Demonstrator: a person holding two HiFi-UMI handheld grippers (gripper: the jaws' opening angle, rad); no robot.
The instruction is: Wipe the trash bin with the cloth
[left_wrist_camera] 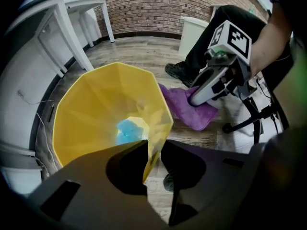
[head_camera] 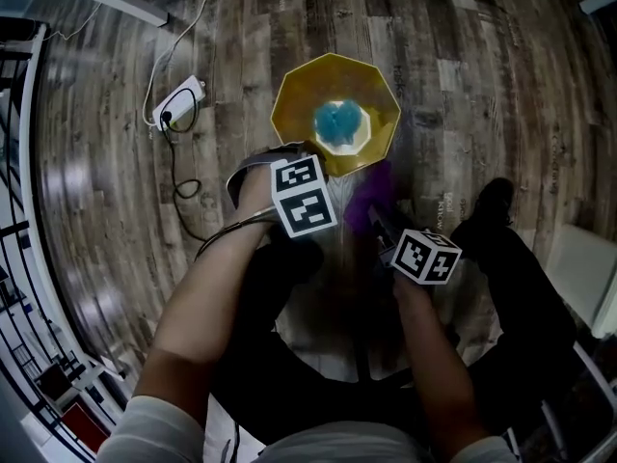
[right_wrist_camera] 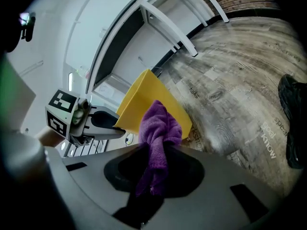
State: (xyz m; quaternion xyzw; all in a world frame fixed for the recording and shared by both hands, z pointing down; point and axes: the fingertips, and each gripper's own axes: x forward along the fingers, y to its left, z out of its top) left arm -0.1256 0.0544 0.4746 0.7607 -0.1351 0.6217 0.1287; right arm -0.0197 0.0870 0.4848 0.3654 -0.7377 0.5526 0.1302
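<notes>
My left gripper [left_wrist_camera: 154, 146] is clenched on the near rim of the yellow trash bin [left_wrist_camera: 91, 114], one jaw inside the thin wall and one outside, pointing steeply down. My right gripper [right_wrist_camera: 156, 150] is grasping the purple cloth [right_wrist_camera: 159, 123], which bunches up above the jaws and trails down between them. The cloth sits just right of the bin's near outer wall; I can't tell whether it touches. The bin stands upright on the wooden floor [head_camera: 106, 172], with a crumpled blue object [head_camera: 338, 124] at its bottom. Left of the bin lies a white power strip [head_camera: 179, 102] with its cable, and to the right a black shoe [right_wrist_camera: 290, 99]. Far off are white tables [left_wrist_camera: 90, 6] and a brick wall [left_wrist_camera: 158, 4].
</notes>
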